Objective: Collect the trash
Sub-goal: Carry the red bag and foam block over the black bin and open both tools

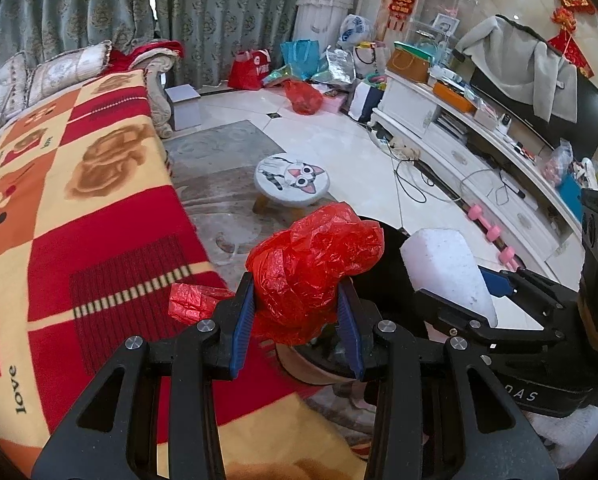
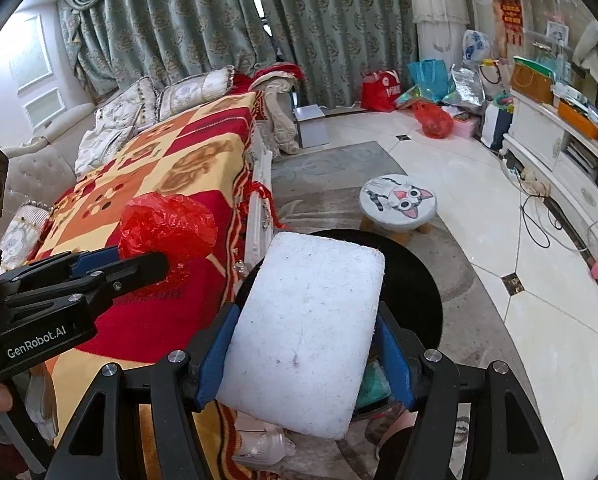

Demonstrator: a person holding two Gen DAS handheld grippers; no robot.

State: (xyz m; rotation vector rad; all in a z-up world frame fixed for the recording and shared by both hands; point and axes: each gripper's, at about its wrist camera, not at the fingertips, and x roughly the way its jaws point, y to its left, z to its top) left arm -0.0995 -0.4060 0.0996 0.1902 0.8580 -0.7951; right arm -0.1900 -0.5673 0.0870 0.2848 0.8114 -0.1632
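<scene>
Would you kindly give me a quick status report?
Left gripper shut on red plastic bag. Right gripper shut on white foam block. Black bin directly beneath, unobstructed.

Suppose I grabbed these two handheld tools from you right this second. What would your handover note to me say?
Left tool: shut on a crumpled red plastic bag, held beside the sofa blanket.
Right tool: shut on a white foam block, held over a round black bin.
Done: both pieces of trash are picked up and held side by side near the bin.
Left: neither piece is in the bin yet. Likely next, drop the foam in, then bring the red bag over the opening and let go. Another red bag lies on the floor far off by the curtains; whether it is trash I cannot tell.
</scene>
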